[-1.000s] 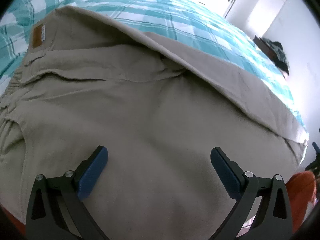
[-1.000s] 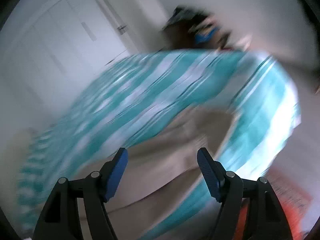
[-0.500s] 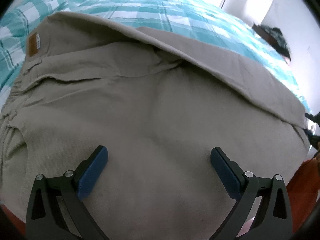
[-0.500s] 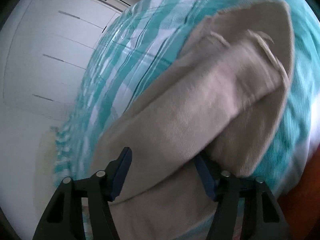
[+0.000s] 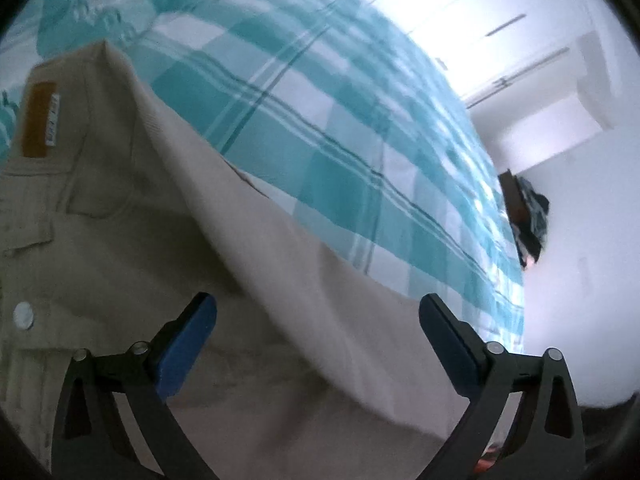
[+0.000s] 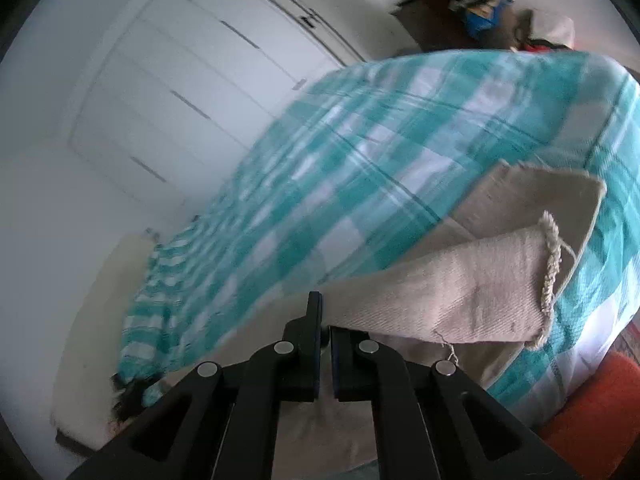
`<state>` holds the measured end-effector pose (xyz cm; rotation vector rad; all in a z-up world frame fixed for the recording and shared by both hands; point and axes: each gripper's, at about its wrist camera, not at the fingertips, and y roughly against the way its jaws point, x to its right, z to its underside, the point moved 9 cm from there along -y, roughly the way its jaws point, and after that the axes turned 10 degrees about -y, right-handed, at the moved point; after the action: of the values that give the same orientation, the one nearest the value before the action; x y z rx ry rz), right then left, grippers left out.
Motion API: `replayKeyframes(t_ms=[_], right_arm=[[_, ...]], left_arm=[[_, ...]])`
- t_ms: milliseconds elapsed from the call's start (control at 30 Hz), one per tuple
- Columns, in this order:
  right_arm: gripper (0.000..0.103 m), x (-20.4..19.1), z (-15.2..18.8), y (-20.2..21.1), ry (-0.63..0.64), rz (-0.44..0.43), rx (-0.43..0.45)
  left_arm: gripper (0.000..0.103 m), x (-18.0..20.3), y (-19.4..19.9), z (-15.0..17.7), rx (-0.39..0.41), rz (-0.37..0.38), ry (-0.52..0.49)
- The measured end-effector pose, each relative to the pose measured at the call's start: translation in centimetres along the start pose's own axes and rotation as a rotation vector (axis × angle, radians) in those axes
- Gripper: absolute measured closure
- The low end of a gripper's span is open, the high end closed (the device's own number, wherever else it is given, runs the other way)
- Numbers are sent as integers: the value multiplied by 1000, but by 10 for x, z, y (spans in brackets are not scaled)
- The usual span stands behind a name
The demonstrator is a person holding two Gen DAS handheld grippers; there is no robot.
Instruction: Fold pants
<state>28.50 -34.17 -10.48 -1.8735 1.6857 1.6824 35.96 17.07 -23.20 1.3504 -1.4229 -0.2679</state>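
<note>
The pants (image 5: 168,264) were a beige woven cloth, matt, with a fine diagonal twill rib that showed plainly on the leg (image 6: 460,288) in the right wrist view; the hem (image 6: 550,272) was rough and frayed, loose threads hanging. A tan patch (image 5: 38,120) at the waistband looked like smooth leather or card, and a pale button (image 5: 23,315) had a slight sheen. The bed cover (image 5: 320,120) was soft matt cloth, checked teal and white. The left claw (image 5: 318,320) was matt black plastic with dull blue pads (image 5: 184,344) and bright metal pins. The right claw (image 6: 325,312) had the same finish. The wardrobe doors (image 6: 192,92) looked smooth, white and faintly satin.
</note>
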Motion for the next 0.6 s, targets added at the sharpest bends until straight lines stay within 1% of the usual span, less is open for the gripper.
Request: replayKeyframes(t_ms=[33, 67, 100, 133, 167, 200, 233, 333, 400, 433, 500, 533, 600], right_arm=[[99, -8, 2, 6, 12, -22, 0], [99, -17, 2, 17, 30, -50, -3], [99, -24, 5, 19, 43, -63, -6], [99, -27, 7, 27, 62, -78, -12], [99, -29, 7, 35, 81, -86, -20], [99, -31, 5, 35, 100, -79, -28], [99, -30, 1, 32, 119, -56, -43], [99, -19, -23, 5, 100, 12, -87], [99, -29, -54, -22, 96, 12, -97], [99, -44, -69, -29, 116, -6, -84], [99, -90, -99, -30, 168, -94, -38], [99, -117, -113, -23, 197, -163, -21], [99, -139, -124, -10, 227, -222, -24]], left_arm=[[27, -2, -2, -1, -8, -3, 3], [62, -1, -6, 0, -24, 6, 4], [100, -1, -9, 4, -42, 25, 12], [101, -2, -9, 9, -48, 44, 24], [101, -2, -5, 14, -37, 52, 36], [102, -1, -1, 15, -28, 62, 45], [102, 4, 7, 17, -14, 84, 59], [102, 29, 48, 5, 69, 197, 88], [102, 51, 84, -3, 136, 256, 60], [102, 59, 103, -4, 167, 268, 38], [101, 67, 136, 2, 203, 258, -10], [101, 68, 149, 12, 214, 254, -31], [101, 65, 166, 41, 210, 245, -58]])
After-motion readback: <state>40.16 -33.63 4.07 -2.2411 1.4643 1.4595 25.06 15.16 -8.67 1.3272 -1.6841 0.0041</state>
